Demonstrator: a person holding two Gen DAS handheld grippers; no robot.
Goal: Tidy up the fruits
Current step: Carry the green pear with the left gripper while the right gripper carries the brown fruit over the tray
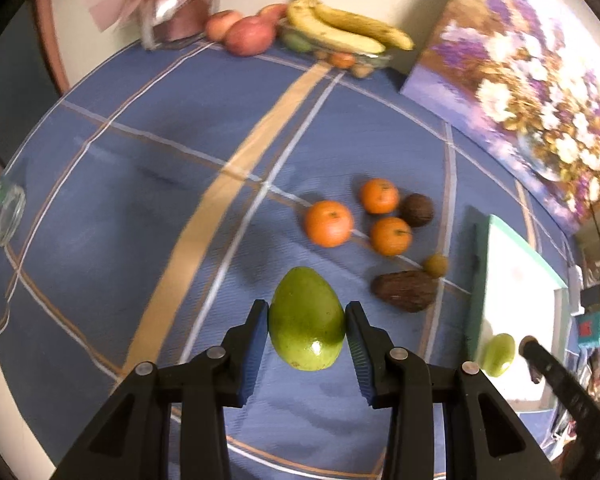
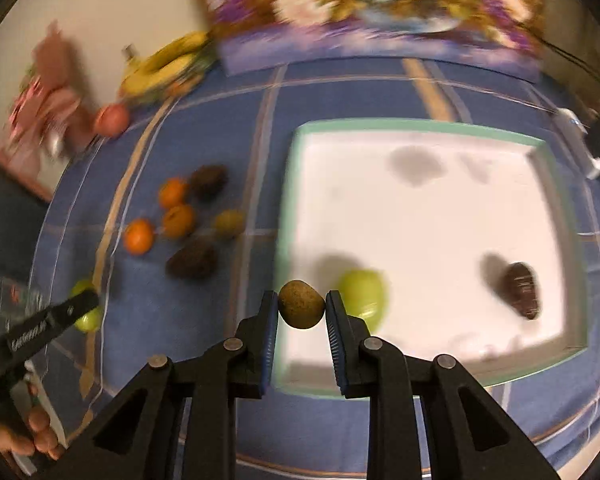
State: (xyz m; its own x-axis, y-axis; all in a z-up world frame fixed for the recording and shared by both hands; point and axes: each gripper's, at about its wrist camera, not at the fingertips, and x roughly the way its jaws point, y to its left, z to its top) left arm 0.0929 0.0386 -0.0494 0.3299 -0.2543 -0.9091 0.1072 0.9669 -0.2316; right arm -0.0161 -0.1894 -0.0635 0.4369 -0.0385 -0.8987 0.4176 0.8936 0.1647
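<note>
My left gripper (image 1: 307,314) is shut on a green mango (image 1: 306,320) held above the blue cloth. Ahead of it lie three oranges (image 1: 328,223), a dark round fruit (image 1: 417,210), a small kiwi (image 1: 435,265) and a dark avocado (image 1: 405,290). My right gripper (image 2: 302,310) is shut on a brown kiwi (image 2: 301,309) over the left edge of the white tray (image 2: 556,168). In the tray lie a green fruit (image 2: 364,294) and a dark avocado (image 2: 521,290). The left gripper with its mango (image 2: 85,314) shows at the right wrist view's lower left.
A bowl with bananas (image 1: 348,28) and red apples (image 1: 249,35) stands at the table's far edge, beside a pink ornament (image 1: 172,4). A flower painting (image 1: 520,76) leans against the wall behind the tray. A glass jar (image 1: 2,212) lies at the left edge.
</note>
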